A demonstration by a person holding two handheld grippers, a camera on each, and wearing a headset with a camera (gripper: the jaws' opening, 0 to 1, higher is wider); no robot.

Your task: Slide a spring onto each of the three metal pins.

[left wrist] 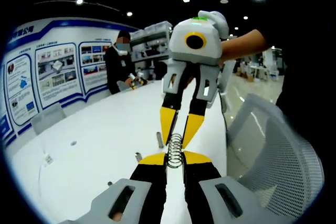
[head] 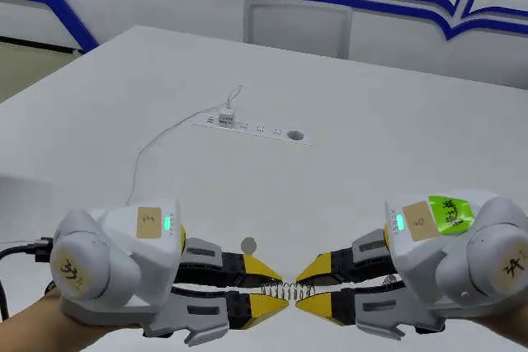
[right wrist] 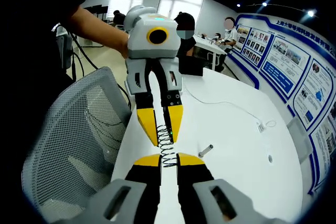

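Tip to tip now: left gripper [head: 277, 288] and right gripper [head: 303, 289] each have their jaws narrowed to a pinch on one end of the spring [head: 289, 290], held just above the table [head: 346, 105], with a pin [right wrist: 205, 150] close by.

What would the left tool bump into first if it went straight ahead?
Probably the right tool, facing it tip to tip; only the spring they share bridges the gap.

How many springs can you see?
1. The spring is gripped between the left gripper and the right gripper, one end in each. More springs may be hidden behind the grippers.
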